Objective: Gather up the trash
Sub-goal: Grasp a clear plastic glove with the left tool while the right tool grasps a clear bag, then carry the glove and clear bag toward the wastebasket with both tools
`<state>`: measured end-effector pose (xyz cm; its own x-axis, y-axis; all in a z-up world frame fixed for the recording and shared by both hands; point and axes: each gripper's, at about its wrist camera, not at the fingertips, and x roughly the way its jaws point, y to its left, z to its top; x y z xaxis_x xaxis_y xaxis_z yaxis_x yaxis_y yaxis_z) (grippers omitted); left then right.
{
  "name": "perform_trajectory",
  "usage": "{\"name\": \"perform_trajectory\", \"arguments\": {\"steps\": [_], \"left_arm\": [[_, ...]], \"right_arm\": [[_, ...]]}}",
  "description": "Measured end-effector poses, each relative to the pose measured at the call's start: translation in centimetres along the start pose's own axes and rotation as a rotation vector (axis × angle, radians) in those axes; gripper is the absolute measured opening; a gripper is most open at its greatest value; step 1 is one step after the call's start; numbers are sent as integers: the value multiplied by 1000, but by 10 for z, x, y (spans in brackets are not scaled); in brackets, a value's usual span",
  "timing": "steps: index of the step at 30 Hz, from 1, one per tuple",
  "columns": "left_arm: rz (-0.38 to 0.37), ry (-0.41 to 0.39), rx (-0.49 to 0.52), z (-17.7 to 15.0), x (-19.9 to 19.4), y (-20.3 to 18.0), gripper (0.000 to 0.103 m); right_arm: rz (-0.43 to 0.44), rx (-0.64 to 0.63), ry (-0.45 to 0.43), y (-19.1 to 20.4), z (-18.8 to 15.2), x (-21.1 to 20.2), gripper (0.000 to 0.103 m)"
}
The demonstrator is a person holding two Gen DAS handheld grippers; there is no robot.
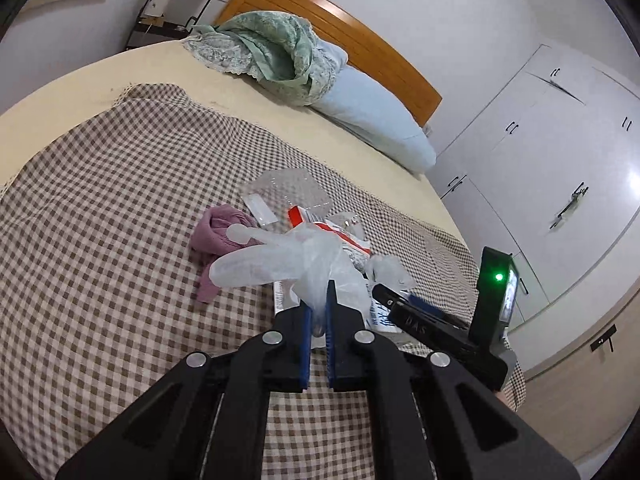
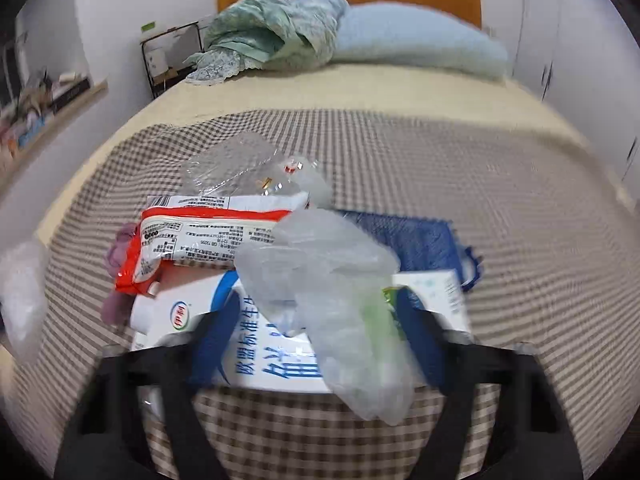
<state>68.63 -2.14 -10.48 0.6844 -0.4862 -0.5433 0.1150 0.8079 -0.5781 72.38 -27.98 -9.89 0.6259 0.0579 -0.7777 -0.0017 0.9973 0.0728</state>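
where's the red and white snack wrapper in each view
Left wrist: red and white wrapper sits centre, mostly hidden behind the clear glove that the left gripper pinches.
Right wrist: wrapper lies left of centre, above the milk carton.
Shared landmark: green blanket by the headboard.

Place: a bedroom in a home.
Bed: a wide bed (image 1: 100, 92) with a cream sheet fills both views, a checked cloth (image 1: 100, 208) spread over its near half.
Headboard: a wooden headboard (image 1: 360, 36) stands against the white wall.
Bedding: a pale blue pillow (image 1: 372, 120) and a crumpled green blanket (image 1: 276, 48) lie at the head edge.
Storage: white wardrobe doors (image 1: 560, 168) with dark handles beside the bed; a black metal rack (image 1: 168, 8) at the far corner; a wall shelf (image 2: 48, 112) with books.
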Motion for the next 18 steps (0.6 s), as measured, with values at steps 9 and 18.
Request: {"name": "perform_trajectory", "arguments": {"steps": [9,18], "left_arm": [[30,19,6,4,4,4,3],[89,-29,65,2,-12,-6,3]], "right_arm": [[-27,-25,-65,5,-5,-43,6],[-31,-35,-132,-4,-18,-97,5]]}}
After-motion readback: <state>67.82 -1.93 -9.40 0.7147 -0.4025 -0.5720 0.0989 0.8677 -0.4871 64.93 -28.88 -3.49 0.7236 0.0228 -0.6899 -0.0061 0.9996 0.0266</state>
